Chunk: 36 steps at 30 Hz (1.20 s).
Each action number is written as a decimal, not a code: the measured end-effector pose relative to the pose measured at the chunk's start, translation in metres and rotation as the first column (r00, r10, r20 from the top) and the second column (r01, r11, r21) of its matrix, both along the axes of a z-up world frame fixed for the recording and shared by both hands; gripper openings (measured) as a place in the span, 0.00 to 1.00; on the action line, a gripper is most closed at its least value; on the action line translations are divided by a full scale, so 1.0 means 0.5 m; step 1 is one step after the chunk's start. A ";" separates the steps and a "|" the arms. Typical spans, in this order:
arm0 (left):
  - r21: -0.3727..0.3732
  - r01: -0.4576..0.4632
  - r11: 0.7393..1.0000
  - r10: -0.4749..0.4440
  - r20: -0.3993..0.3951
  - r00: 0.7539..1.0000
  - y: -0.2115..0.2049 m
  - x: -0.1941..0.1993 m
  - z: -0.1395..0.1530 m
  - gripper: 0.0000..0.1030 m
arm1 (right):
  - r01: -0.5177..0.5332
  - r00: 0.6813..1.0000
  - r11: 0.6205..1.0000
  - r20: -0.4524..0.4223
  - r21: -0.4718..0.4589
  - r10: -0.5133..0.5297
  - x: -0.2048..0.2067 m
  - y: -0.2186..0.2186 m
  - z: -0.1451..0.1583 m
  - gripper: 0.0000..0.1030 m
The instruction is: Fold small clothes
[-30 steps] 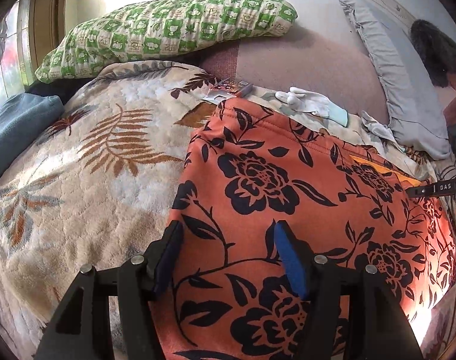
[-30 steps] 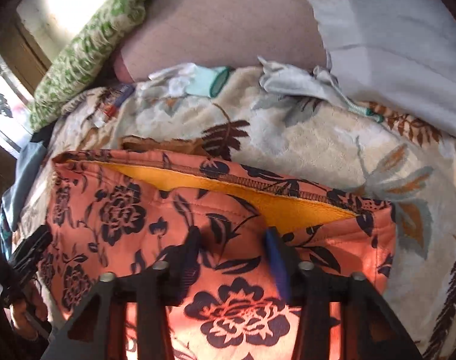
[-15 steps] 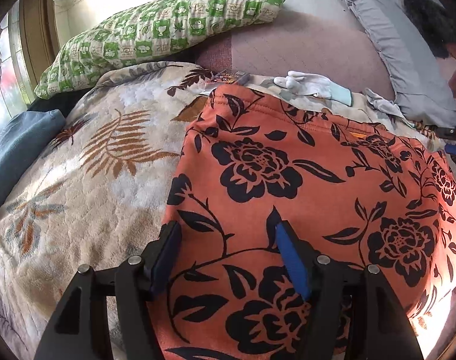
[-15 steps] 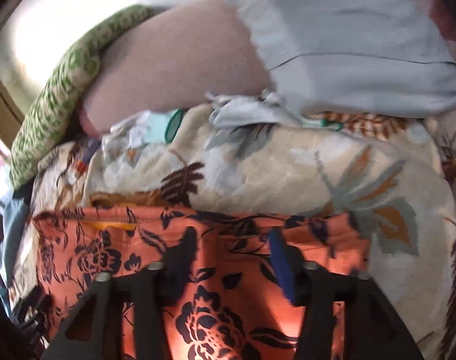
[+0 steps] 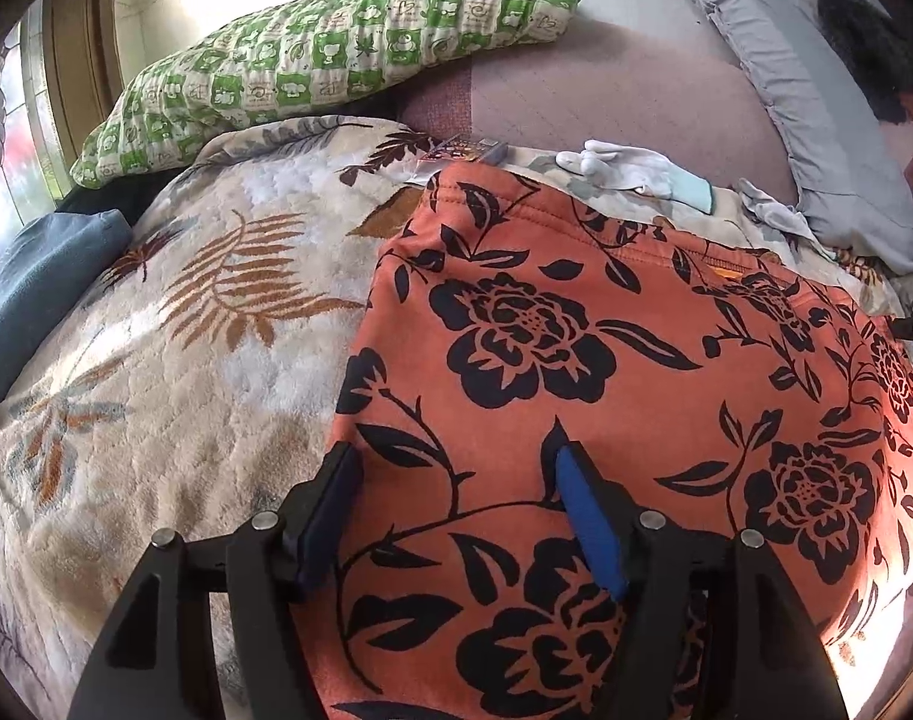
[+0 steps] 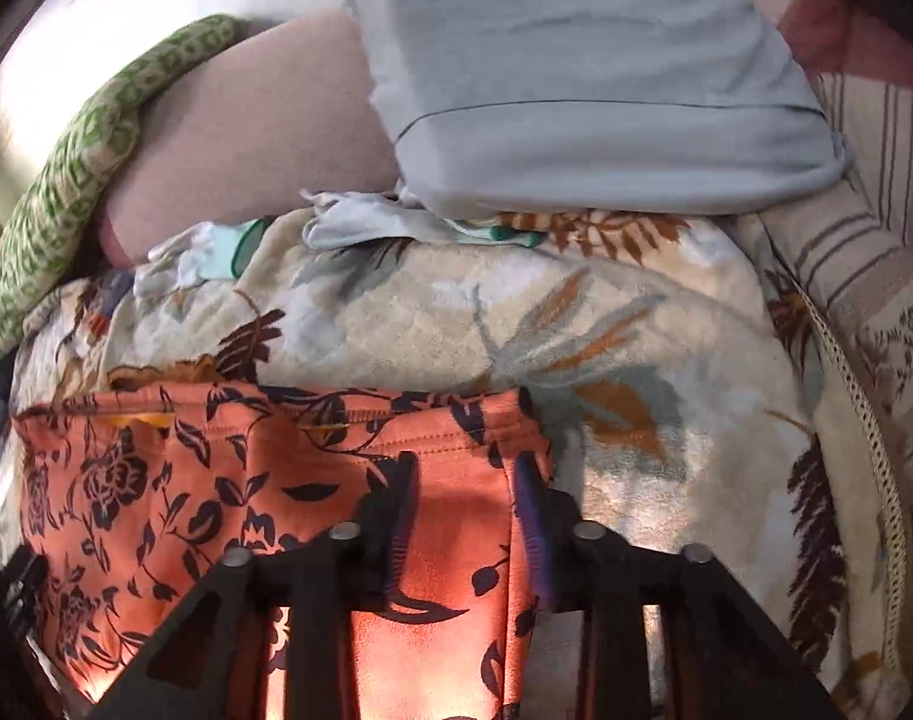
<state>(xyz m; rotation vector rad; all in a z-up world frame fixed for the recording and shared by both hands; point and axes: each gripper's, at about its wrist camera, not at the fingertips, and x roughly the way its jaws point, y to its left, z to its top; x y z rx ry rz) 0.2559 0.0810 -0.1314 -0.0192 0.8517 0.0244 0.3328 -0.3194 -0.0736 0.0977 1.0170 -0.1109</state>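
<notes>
Most of the bed is covered by a leaf-print blanket, giving a broad soft surface for folding. Propped at its head, out of the way, are a green checked pillow and a grey pillow. On the blanket's near side the orange floral garment lies spread flat, its top hem toward the pillows, apparently laid out for the next fold. White gloves sit just beyond it. The left gripper hovers over the garment's left edge, fingers spread, pinching nothing. The right gripper, near the right hem corner, has just been opening; cloth shows between its fingers but is not clamped.
</notes>
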 end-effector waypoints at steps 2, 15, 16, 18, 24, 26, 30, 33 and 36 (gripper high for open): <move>0.000 0.002 1.000 -0.002 0.002 1.000 0.000 -0.001 0.000 0.67 | 0.007 1.000 0.993 0.003 -0.121 -0.006 0.010 0.016 -0.018 0.67; 0.002 0.003 1.000 -0.003 0.001 1.000 0.000 -0.001 -0.003 0.68 | 0.106 0.994 0.986 0.009 -0.127 -0.106 0.032 -0.052 -0.033 0.30; 0.002 0.003 1.000 -0.003 0.002 1.000 0.000 -0.001 -0.002 0.68 | 0.109 0.994 0.987 -0.001 -0.116 -0.110 0.027 -0.050 -0.021 0.38; -0.001 0.002 1.000 -0.002 0.001 1.000 0.000 0.000 -0.003 0.68 | 0.117 0.992 0.992 0.054 -0.043 -0.114 -0.006 -0.048 0.018 0.60; -0.016 0.002 1.000 -0.002 -0.009 1.000 0.002 0.001 0.002 0.68 | 0.025 0.992 0.977 0.118 0.213 -0.051 -0.140 0.018 0.068 0.60; -0.031 -0.003 1.000 0.003 -0.009 1.000 0.006 0.001 0.001 0.68 | -0.003 0.997 0.965 0.077 0.264 -0.018 -0.165 0.046 0.030 0.71; 0.010 -0.002 1.000 0.002 0.040 0.999 0.000 -0.023 0.013 0.68 | 0.065 0.998 0.965 -0.030 0.255 -0.059 -0.166 0.055 -0.047 0.73; 0.066 -0.038 0.997 0.029 0.131 0.991 0.000 -0.076 0.062 0.68 | 0.004 0.996 0.948 0.078 0.318 -0.030 -0.246 0.083 0.050 0.74; 0.042 -0.060 0.997 0.052 0.182 0.982 0.001 -0.136 0.125 0.69 | 0.023 0.991 0.925 0.112 0.379 -0.070 -0.364 0.080 0.091 0.76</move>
